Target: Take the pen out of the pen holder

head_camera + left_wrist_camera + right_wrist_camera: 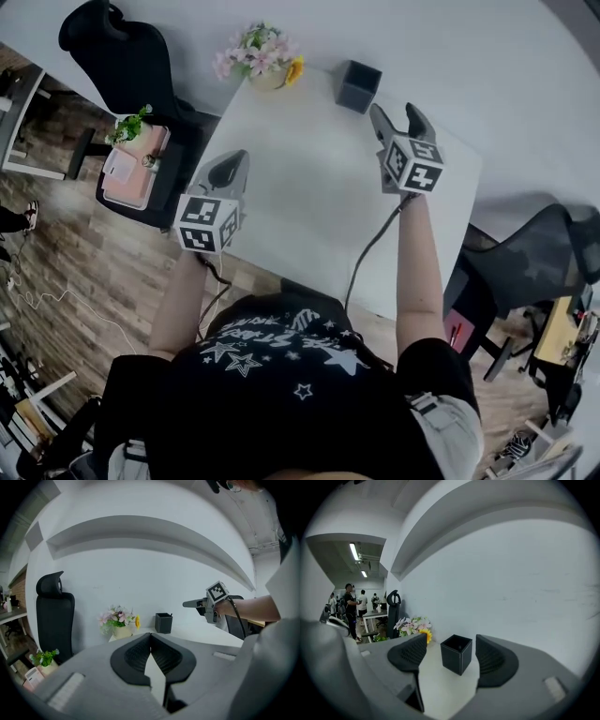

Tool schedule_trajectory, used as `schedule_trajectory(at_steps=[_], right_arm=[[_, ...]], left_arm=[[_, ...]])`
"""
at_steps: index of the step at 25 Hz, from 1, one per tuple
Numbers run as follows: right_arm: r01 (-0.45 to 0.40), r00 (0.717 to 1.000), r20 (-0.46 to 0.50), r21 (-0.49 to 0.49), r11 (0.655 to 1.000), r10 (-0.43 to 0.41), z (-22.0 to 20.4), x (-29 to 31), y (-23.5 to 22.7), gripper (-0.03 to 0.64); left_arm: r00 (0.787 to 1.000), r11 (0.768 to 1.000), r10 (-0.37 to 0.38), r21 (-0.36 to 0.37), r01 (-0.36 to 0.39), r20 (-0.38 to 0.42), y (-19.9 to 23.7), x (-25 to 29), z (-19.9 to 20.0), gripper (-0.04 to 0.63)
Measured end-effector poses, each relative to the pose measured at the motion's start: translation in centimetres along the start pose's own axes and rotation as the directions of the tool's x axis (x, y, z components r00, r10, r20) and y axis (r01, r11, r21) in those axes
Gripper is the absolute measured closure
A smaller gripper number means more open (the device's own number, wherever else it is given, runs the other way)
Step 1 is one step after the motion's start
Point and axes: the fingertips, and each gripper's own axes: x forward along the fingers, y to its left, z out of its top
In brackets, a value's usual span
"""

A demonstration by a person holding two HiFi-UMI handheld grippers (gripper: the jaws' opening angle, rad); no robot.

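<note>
Right hand-held gripper before pen holder

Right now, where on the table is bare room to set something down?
The table is bare across its middle, between the left gripper and right gripper. Only the far edge is crowded: flowers at its left corner, pen holder ahead of the right gripper.

The pen holder stands at the far edge of the tabletop. The flowers stand to its left, at the far left corner. A chair is off to the left, with a small plant before it. The right gripper is just before the pen holder. The left gripper is over the tabletop's left edge. Something thin may stick out of the holder.
</note>
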Motion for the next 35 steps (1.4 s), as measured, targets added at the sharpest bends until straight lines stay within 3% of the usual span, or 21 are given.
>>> schedule_trajectory(at_steps=[2,9,14,21,35], right_arm=[[-0.005,1.000,-0.009,-0.006,1.000,0.005,-0.2,1.6,-0.4,0.299],[0.018,0.999,-0.041,-0.043,0.999,-0.020,-1.7,6.0,-1.8,0.459],[0.007,0.996,-0.090,-0.065,0.998,-0.012,-3.4,8.5,-2.1,0.501],[-0.013,0.991,-0.135,-0.063,0.998,0.004,-5.2,11.0,-2.0,0.520],[-0.005,0.989,-0.146,-0.050,0.999,-0.003,-4.9,11.6,-1.6,0.574]], left_arm=[[1.000,1.000,0.005,-0.007,-0.005,-0.002,0.2,0.8,0.2,0.584],[0.999,1.000,0.024,-0.018,-0.025,-0.034,1.1,2.7,-0.3,0.584],[0.997,0.999,0.037,-0.032,-0.039,-0.065,1.2,3.2,-1.4,0.584],[0.993,0.997,0.066,-0.042,-0.070,-0.097,1.7,3.5,-2.3,0.584],[0.990,0.994,0.087,-0.064,-0.094,-0.109,1.7,2.9,-3.2,0.584]])
